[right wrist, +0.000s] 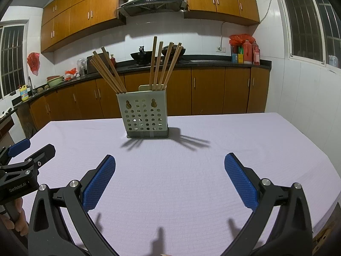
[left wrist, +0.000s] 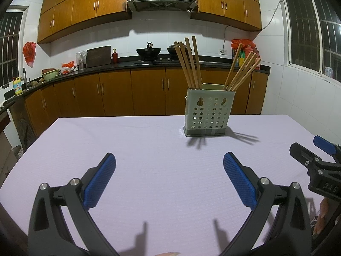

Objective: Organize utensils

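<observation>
A grey perforated utensil holder (left wrist: 207,113) stands upright on the lilac table (left wrist: 149,170); it also shows in the right wrist view (right wrist: 146,115). Several wooden chopsticks stand in it in two bunches, a left bunch (left wrist: 189,64) and a right bunch (left wrist: 243,72); in the right wrist view the bunches are at left (right wrist: 108,72) and right (right wrist: 164,64). My left gripper (left wrist: 169,160) is open and empty, well short of the holder. My right gripper (right wrist: 169,160) is open and empty too. Each gripper shows at the edge of the other's view, the right one (left wrist: 315,160) and the left one (right wrist: 23,166).
Behind the table runs a kitchen counter (left wrist: 127,64) with woks, a chopping board and bottles, over wooden cabinets. A sink (left wrist: 25,81) is at the far left. The table's far edge (right wrist: 213,114) lies just behind the holder; its right edge (right wrist: 328,170) is near.
</observation>
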Motion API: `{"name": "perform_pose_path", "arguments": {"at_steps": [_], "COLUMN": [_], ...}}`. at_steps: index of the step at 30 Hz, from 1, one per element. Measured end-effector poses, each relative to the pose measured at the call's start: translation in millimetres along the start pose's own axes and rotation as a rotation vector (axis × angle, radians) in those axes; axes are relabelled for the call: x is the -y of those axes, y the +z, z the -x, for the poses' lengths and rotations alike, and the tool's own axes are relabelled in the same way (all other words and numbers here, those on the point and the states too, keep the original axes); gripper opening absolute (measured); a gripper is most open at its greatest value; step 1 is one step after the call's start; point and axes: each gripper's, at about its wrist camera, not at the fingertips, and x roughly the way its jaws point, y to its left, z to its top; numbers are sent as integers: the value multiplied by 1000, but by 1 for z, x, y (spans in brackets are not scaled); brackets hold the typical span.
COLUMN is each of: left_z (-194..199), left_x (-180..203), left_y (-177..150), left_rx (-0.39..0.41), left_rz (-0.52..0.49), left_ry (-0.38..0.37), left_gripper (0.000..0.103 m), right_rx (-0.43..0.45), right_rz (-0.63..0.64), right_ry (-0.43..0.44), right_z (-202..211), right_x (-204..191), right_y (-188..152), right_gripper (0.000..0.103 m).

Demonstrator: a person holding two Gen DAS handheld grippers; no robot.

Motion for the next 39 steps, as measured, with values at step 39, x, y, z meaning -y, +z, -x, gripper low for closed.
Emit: {"name": "perform_pose_path", "arguments": {"at_steps": [39], "left_z": [-2], "left_x": [-1], "left_y": [0], "left_rx": [-4], "left_rz": [2], "left_ry": [0], "left_gripper": [99], "right_rx": [-2], "right_rz": [-9], "right_ry": [-1], "right_z": [2], "right_x": [-4], "right_y": [-2], "right_gripper": [101]}}
